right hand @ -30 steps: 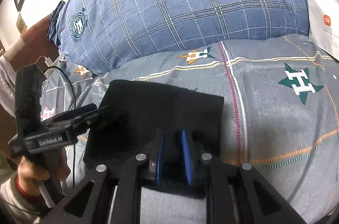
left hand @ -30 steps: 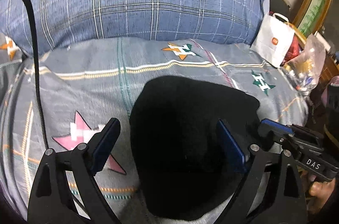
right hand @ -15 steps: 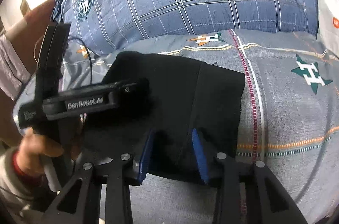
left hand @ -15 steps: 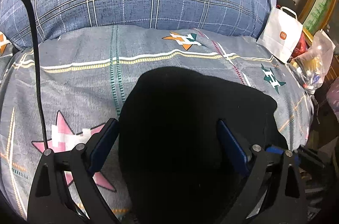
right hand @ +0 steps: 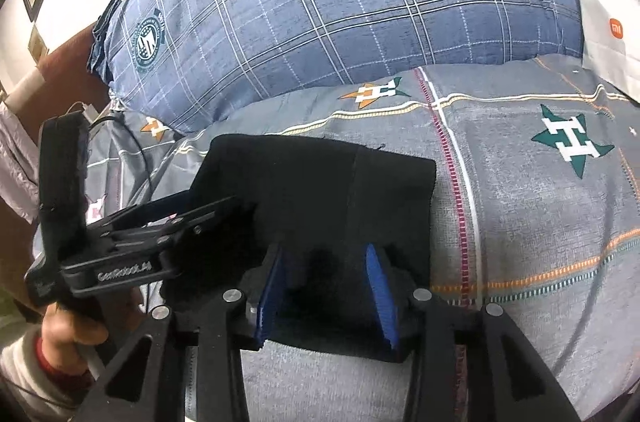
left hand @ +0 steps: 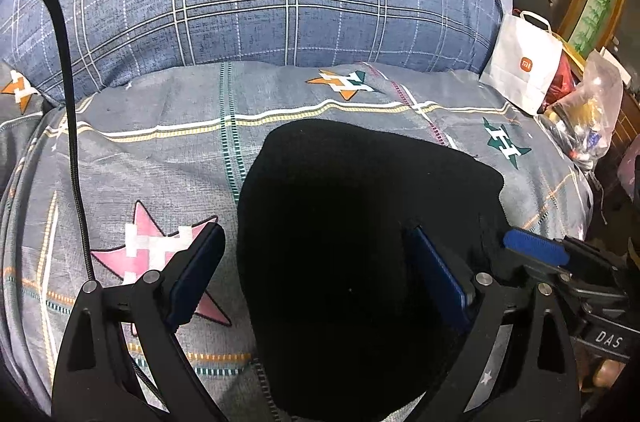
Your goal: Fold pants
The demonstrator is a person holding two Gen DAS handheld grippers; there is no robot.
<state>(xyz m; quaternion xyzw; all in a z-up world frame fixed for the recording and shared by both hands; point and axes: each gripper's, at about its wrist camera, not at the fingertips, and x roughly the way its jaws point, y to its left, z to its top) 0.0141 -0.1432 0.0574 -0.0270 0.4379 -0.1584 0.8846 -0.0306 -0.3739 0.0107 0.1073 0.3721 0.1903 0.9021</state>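
**Black pants folded on the bed**

Black pants lie folded on the grey starred bed, with a blue plaid pillow at twelve o'clock. Right gripper is opening, pads off the cloth between them. Left gripper is spread wide over the pants.

Left hand-held gripper spread wide; right hand-held gripper jaws opening.
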